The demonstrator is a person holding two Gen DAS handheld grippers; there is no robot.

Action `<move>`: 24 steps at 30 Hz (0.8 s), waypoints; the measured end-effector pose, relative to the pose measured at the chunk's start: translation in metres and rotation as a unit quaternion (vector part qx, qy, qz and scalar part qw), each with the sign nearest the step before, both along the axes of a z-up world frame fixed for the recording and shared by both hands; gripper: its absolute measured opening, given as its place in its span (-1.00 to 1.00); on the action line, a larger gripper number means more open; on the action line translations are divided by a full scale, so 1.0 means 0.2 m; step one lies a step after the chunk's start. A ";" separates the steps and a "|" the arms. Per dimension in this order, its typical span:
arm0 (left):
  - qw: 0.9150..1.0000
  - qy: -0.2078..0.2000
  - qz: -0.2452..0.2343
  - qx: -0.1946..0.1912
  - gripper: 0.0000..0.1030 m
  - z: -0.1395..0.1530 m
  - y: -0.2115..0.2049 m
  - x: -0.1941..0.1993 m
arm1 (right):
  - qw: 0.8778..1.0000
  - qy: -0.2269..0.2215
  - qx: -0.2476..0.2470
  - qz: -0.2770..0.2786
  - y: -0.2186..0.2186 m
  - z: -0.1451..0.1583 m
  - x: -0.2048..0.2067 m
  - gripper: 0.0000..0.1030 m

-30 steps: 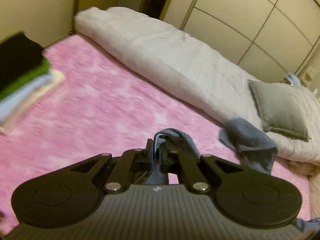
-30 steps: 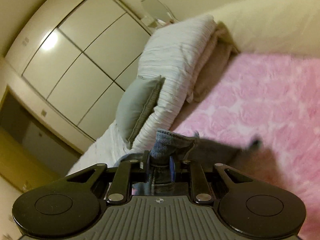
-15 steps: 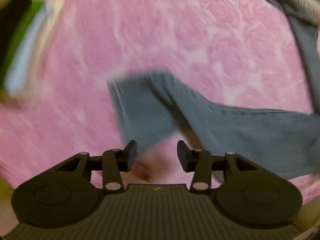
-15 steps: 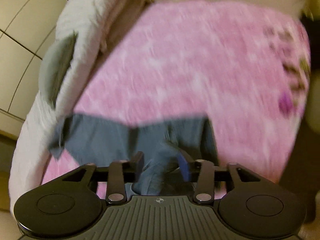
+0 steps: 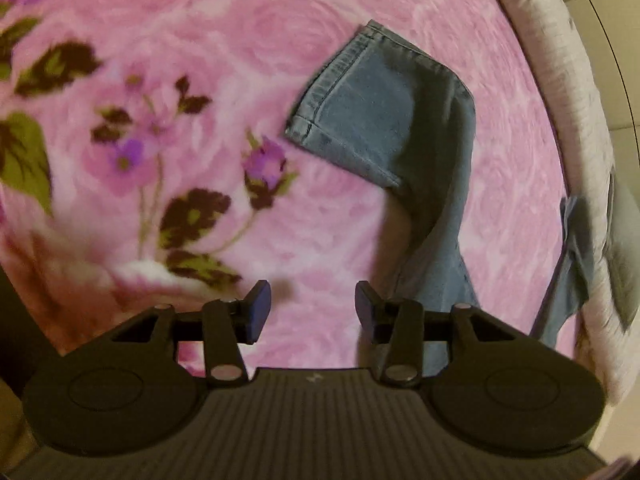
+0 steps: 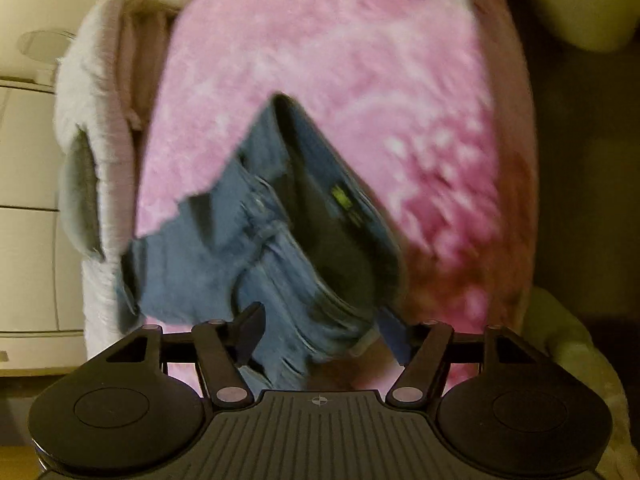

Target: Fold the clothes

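Now, nearest the lens in the left wrist view, the left gripper (image 5: 313, 305) hangs with its jaws spread and only pink blanket (image 5: 224, 40) between them; a strip of denim runs close past its right finger without being pinched. The jeans (image 5: 384, 120) lie on the blanket, one leg stretching up and away from the gripper, its long axis slanting up-left in the frame, and it ends at a stitched hem (the cuff corner points toward the printed purple flowers (image 5: 264, 164)). Beyond, along the right rim, a pale rolled quilt (image 5: 560, 64) borders the blanket, with another flap of denim lying against it.

In the right wrist view the right gripper (image 6: 324, 330) stands wide apart, having just been opening; the jeans' waistband end (image 6: 312, 220) sits between and just beyond the fingers, loose, its dark inside gaping, the long axis running up-left. A grey cushion (image 6: 80, 204) lies at the left edge.

A second ago both grippers were clamped on folds of denim lifted above the bed; since then the cloth has dropped onto the blanket and both pairs of jaws have let go.
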State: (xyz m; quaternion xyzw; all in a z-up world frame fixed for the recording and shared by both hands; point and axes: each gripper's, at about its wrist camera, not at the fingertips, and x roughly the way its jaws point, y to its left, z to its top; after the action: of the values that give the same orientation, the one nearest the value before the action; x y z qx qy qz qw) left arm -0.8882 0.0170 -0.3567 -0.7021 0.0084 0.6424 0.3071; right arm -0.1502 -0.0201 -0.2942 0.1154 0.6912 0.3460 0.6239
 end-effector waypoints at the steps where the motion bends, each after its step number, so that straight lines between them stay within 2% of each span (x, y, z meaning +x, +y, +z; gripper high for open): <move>1: 1.000 -0.001 -0.001 0.000 -0.21 0.00 0.01 0.01 | 1.000 -0.002 -0.009 0.005 -0.03 0.00 -0.01 0.30; 3: 1.000 0.007 -0.024 -0.001 -0.21 -0.01 0.03 0.05 | 1.000 0.005 -0.021 0.019 -0.09 0.00 -0.06 0.31; 6: 0.999 0.002 -0.036 0.008 -0.21 -0.05 0.04 0.12 | 0.998 0.061 -0.008 0.013 -0.15 -0.07 -0.13 0.33; 8: 0.999 -0.011 -0.025 0.020 -0.21 -0.06 0.03 0.14 | 0.996 0.083 0.011 -0.009 -0.15 -0.12 -0.16 0.33; 13: 0.998 -0.033 0.034 0.048 -0.20 -0.08 0.03 0.10 | 0.985 0.128 0.042 -0.110 -0.05 -0.27 -0.14 0.33; 14: 0.997 -0.030 0.048 0.055 -0.18 -0.08 0.04 0.08 | 0.984 0.125 0.039 -0.121 -0.03 -0.28 -0.13 0.27; 15: 0.996 -0.026 0.064 0.057 -0.15 -0.09 0.05 0.06 | 0.983 0.120 0.036 -0.131 -0.01 -0.29 -0.12 -0.18; 16: 0.995 -0.019 0.080 0.058 -0.13 -0.10 0.06 0.04 | 0.986 0.106 0.036 -0.125 0.02 -0.27 -0.10 -0.43; 19: 0.989 -0.008 0.135 0.062 -0.12 -0.15 0.10 -0.04 | 0.995 0.048 0.054 -0.074 0.13 -0.16 -0.06 -0.44; 24: 0.974 0.001 0.221 0.051 -0.09 -0.27 0.21 -0.14 | 0.995 0.027 0.069 -0.067 0.24 -0.07 0.00 -0.39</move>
State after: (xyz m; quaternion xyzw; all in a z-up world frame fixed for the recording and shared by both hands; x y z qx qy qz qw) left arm -0.9157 0.0598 -0.4099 -0.6694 -0.1795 0.6946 0.1930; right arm -0.1502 0.0282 -0.3085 0.2134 0.6727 0.3466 0.6179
